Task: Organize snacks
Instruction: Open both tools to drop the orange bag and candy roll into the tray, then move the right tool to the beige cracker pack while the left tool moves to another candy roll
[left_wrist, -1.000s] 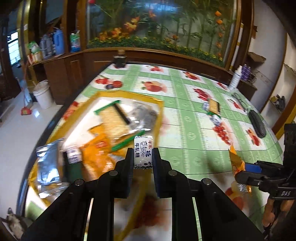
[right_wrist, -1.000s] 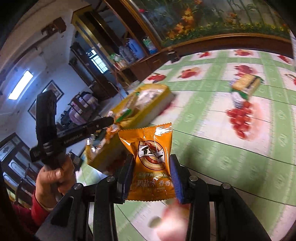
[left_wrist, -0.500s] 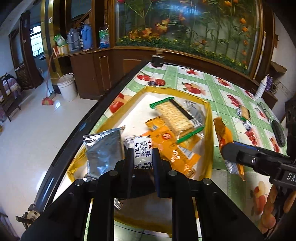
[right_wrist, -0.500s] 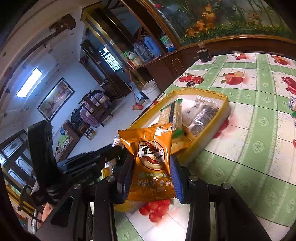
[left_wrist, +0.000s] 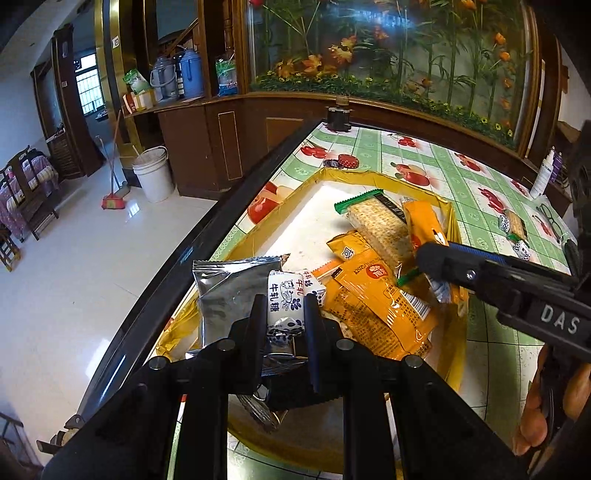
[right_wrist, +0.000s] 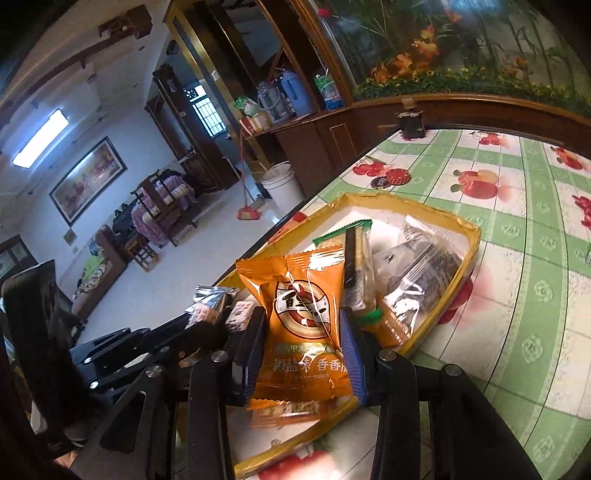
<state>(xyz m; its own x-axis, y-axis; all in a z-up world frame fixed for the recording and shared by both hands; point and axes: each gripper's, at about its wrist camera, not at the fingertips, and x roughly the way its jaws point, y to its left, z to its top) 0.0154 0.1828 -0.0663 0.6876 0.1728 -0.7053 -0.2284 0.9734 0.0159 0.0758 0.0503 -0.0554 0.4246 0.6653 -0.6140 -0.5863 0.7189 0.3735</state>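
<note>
Two snacks carried over shallow yellow-rimmed cardboard tray (left_wrist: 373, 177) on bench: left tool (left_wrist: 286, 317) clamped on small white milk-candy wrapper (left_wrist: 285, 302), right tool (right_wrist: 303, 354) on orange foil packet (right_wrist: 301, 314). Delivery step, likely; next, part jaws above tray's bare patch at 12 o'clock.

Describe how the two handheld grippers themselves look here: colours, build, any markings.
The left gripper is all black plastic: two flat fingers on angular linkage arms with silver pivot screws. The right gripper has the same black frame and screws, but its fingers carry ribbed blue pads. Seen from the left wrist view, its body bears white "DAS" lettering. No cables or sleeves are visible.
</note>
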